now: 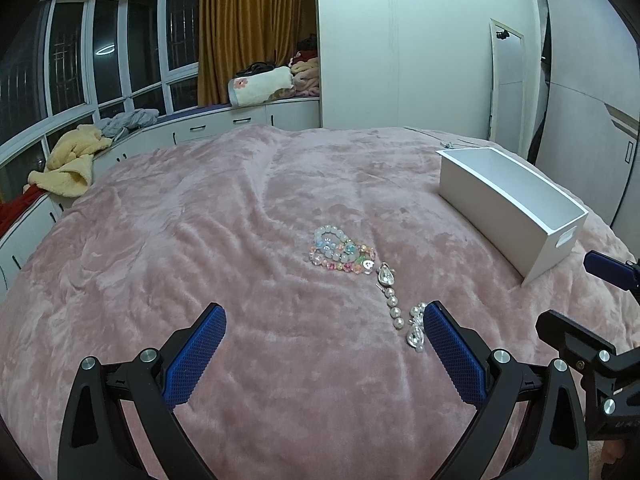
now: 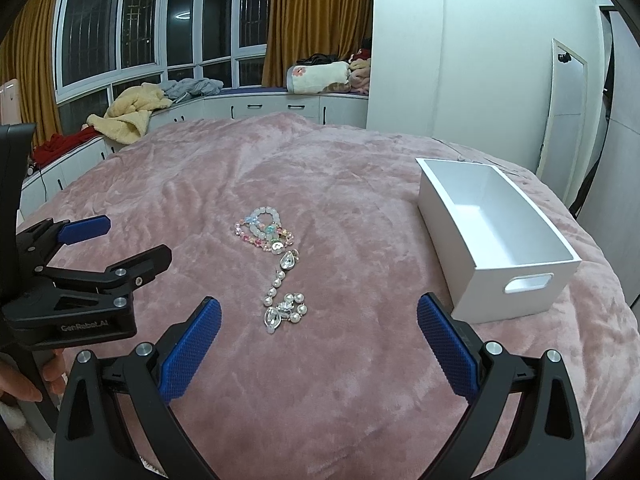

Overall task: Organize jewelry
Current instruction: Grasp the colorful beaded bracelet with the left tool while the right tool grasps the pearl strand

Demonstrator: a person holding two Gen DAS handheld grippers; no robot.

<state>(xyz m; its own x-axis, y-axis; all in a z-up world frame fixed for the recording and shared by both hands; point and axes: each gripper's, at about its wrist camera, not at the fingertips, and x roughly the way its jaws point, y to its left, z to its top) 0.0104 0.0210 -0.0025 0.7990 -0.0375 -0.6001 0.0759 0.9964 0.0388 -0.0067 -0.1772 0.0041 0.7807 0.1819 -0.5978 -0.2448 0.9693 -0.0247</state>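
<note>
While both tools hover over the pink blanket (image 2: 340,380), the left gripper (image 1: 322,346) has its jaws spread wide with nothing between them, its right finger just beside the pearl strand (image 1: 394,308). Left of the white box (image 2: 492,236), well apart from it, lies the beaded bracelet pile (image 2: 264,230), with the pearl strand trailing nearer. Nearest that box, the right gripper (image 2: 318,338) also has its jaws spread, holding nothing.
</note>
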